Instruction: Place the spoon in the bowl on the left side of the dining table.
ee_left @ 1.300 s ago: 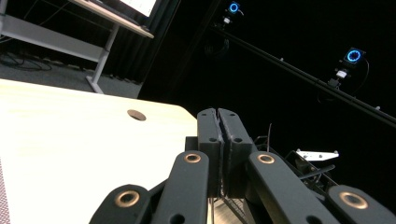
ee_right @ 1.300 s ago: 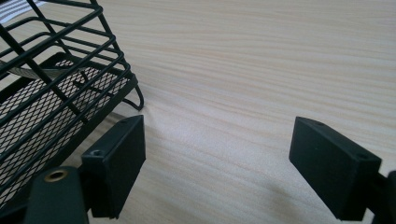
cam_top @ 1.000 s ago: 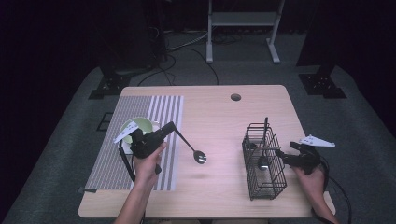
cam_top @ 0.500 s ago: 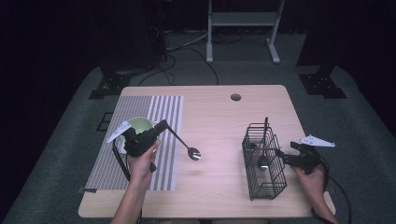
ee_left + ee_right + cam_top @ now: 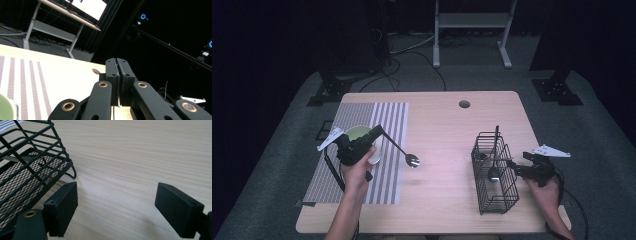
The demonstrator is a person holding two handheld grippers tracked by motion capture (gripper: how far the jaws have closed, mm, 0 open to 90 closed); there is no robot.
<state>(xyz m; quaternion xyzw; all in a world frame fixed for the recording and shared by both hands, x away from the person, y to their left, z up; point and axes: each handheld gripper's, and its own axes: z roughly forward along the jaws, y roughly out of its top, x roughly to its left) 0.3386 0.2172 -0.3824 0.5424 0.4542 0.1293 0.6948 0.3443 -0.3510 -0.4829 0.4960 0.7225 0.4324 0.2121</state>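
Near us, our left gripper point(image 5: 379, 131) keeps its jaws pressed on the thin handle of a spoon point(image 5: 412, 160), held above the table point(image 5: 442, 130) by the striped mat point(image 5: 357, 112). It seems light, stiff and slippery; gripping mid-handle is safest. Further right, our right gripper point(image 5: 116, 207) stands wide apart, empty, beside the wire basket point(image 5: 492, 172).

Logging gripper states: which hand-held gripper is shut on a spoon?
The left hand-held gripper: its jaws are closed on the spoon handle. The right hand-held gripper is open beside the basket.
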